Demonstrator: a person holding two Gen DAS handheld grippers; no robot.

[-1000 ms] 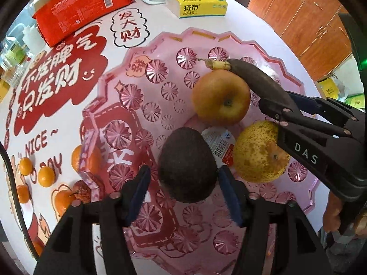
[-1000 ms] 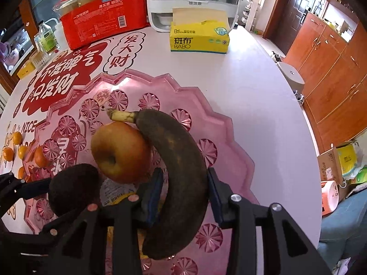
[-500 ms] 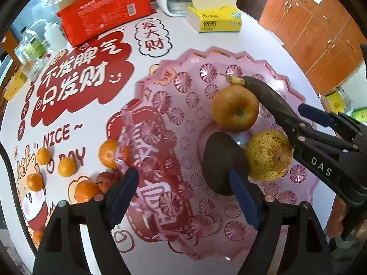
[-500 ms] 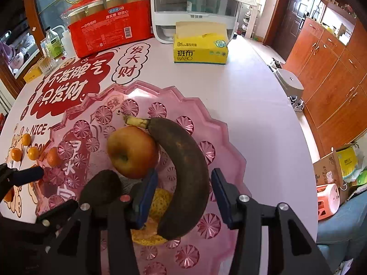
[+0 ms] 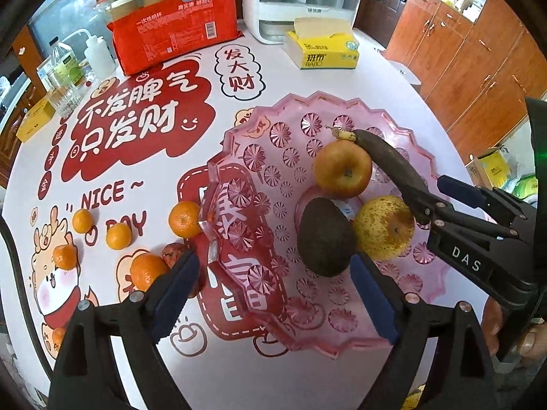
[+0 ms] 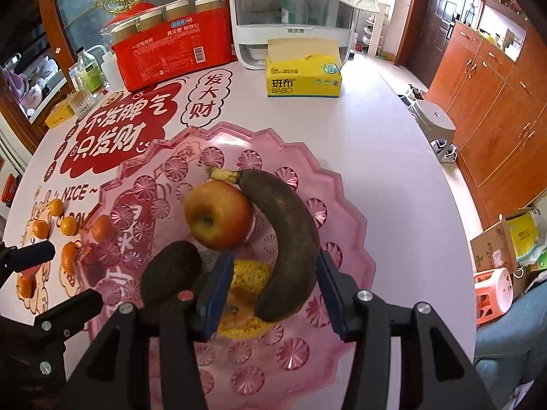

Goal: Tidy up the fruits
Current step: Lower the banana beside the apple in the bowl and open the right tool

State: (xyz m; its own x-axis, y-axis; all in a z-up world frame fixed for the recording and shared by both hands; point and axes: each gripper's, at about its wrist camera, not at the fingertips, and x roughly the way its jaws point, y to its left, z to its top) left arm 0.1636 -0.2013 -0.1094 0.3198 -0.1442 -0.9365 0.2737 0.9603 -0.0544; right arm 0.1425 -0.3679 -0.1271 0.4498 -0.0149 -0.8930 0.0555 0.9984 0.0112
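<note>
A pink plastic fruit tray (image 5: pixel 273 294) (image 6: pixel 342 205) holds a dark avocado (image 5: pixel 324 237) (image 6: pixel 169 275), a red-yellow apple (image 5: pixel 342 167) (image 6: pixel 217 215), a speckled pear (image 5: pixel 384 227) (image 6: pixel 248 283) and a blackened banana (image 5: pixel 389 164) (image 6: pixel 287 232). My left gripper (image 5: pixel 271 294) is open wide and empty, above the tray's near-left rim, just short of the avocado. My right gripper (image 6: pixel 271 290) is open, with its jaws on either side of the banana's near end and not pressing on it. Several mandarins (image 5: pixel 184 219) (image 6: pixel 68 225) lie on the table left of the tray.
A yellow tissue box (image 5: pixel 323 49) (image 6: pixel 302 75), a red pack of paper cups (image 5: pixel 174 37) (image 6: pixel 171 51) and a white appliance (image 5: pixel 301 3) stand at the back. Bottles and a glass (image 5: pixel 65 95) are at the far left. The table's edge curves along the right.
My left gripper let go of the avocado, opened wide and pulled back and left; the avocado now lies in the tray. My right gripper opened around the banana and drew back slightly.
</note>
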